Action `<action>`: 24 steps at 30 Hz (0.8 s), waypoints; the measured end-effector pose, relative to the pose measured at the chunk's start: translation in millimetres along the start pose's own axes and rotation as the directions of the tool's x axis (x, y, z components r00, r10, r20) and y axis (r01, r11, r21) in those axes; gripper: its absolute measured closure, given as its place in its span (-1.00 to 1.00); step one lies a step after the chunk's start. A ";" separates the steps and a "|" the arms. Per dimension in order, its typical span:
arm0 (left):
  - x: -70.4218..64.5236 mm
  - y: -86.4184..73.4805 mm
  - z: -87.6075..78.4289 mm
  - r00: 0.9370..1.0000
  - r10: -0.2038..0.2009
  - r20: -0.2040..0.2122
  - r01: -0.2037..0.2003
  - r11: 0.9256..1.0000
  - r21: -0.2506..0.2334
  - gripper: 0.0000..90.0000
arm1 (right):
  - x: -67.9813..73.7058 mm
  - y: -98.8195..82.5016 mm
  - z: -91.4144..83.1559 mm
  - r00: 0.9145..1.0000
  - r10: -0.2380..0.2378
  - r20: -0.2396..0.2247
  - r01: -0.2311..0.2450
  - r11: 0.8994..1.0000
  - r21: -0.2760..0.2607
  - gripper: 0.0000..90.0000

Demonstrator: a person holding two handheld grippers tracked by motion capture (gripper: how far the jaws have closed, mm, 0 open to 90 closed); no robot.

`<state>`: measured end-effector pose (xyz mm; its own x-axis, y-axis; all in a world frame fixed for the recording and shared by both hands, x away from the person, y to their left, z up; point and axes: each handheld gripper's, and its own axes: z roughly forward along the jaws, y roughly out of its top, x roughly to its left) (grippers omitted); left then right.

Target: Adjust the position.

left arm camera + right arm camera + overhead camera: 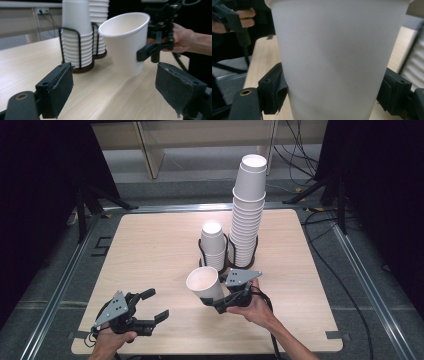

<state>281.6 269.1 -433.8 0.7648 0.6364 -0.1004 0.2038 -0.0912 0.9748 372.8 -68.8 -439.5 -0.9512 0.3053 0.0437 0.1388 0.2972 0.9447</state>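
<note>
Cup point(203, 282) sits clamped in the right gripper point(214, 303), both black jaws pressed against its lower wall, held tilted just above the table point(150, 250) near the front middle. Its open mouth leans toward the left side. Just behind it stands a black wire holder point(227, 251) with two stacks: a short stack point(213, 245) and a tall stack point(248, 210) that leans a little. The left gripper point(152, 306) hovers low over the table's front left corner, well apart from the cup, jaws spread with nothing between them. From the left gripper view the cup point(126, 42) hangs ahead, pinched by the other gripper's finger point(146, 52).
</note>
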 end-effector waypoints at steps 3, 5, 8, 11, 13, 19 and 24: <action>2.9 -3.6 0.9 0.999 -0.019 -0.029 0.020 0.999 0.035 -0.67 | -4.0 -6.3 -5.7 0.999 0.030 0.039 -0.028 0.998 -0.050 -0.51; 4.1 -4.3 1.6 0.999 -0.024 -0.031 0.025 0.999 0.030 -0.67 | -6.9 -10.6 -8.5 0.997 0.064 0.050 -0.059 0.994 -0.096 -0.51; 3.3 -3.4 0.3 0.999 -0.017 -0.038 0.019 0.999 0.050 -0.67 | -11.9 -15.9 -10.9 0.995 0.081 0.059 -0.073 0.988 -0.134 -0.52; 2.8 -4.3 1.4 0.999 -0.021 -0.039 0.023 0.998 0.052 -0.67 | -14.7 -22.2 -13.0 0.994 0.090 0.067 -0.082 0.989 -0.120 -0.52; 2.5 -4.4 1.6 0.999 -0.018 -0.037 0.021 0.998 0.064 -0.67 | -17.3 -25.5 -14.6 0.995 0.069 0.077 -0.060 0.991 -0.116 -0.52; 1.8 -4.9 2.9 0.999 -0.016 -0.032 0.018 0.998 0.068 -0.67 | -20.0 -32.7 -20.1 0.990 0.056 0.126 -0.048 0.997 -0.065 -0.52; 2.0 -6.2 4.3 1.000 -0.016 -0.022 0.017 0.998 0.053 -0.67 | -30.4 -37.6 -25.7 0.987 0.057 0.152 -0.043 0.995 -0.094 -0.52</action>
<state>284.5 267.7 -440.9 0.7476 0.6547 -0.1117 0.2489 -0.1203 0.9610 389.4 -112.5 -468.0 -0.8887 0.4561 0.0473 0.1529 0.1976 0.9683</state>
